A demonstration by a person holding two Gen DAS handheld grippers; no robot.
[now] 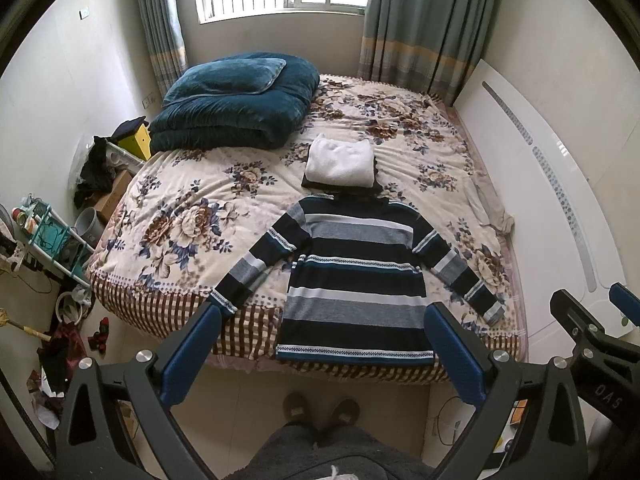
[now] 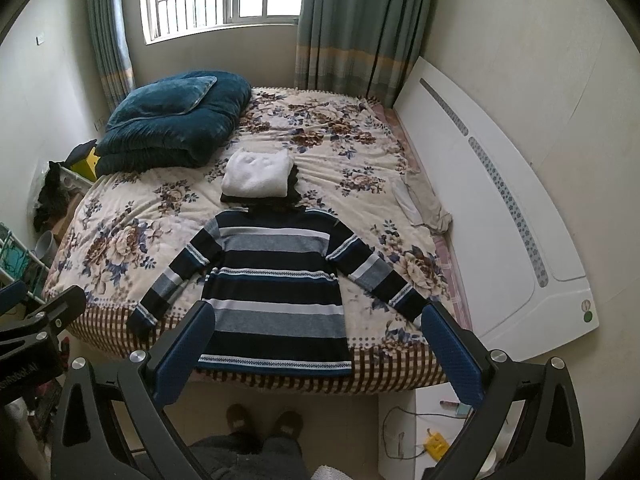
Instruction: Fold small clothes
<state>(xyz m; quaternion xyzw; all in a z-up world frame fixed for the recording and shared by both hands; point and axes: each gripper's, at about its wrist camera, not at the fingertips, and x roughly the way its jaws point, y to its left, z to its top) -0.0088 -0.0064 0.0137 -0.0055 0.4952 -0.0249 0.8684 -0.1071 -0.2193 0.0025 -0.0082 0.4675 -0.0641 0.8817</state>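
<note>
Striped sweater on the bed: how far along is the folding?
Done: a folded white garment sits stacked on a dark one behind the collar. In hand: nothing; the left tool and right tool are open above the floor. Left: the striped sweater lies flat, both sleeves spread, no fold started.

Both wrist cameras look forward and down from beyond the foot of the bed (image 1: 192,216), each sighting between its own hand-held gripper's spread fingers. The left view sits further left, the right further right; both share the striped sweater (image 1: 356,280), the window ahead and the person's slippers below.
</note>
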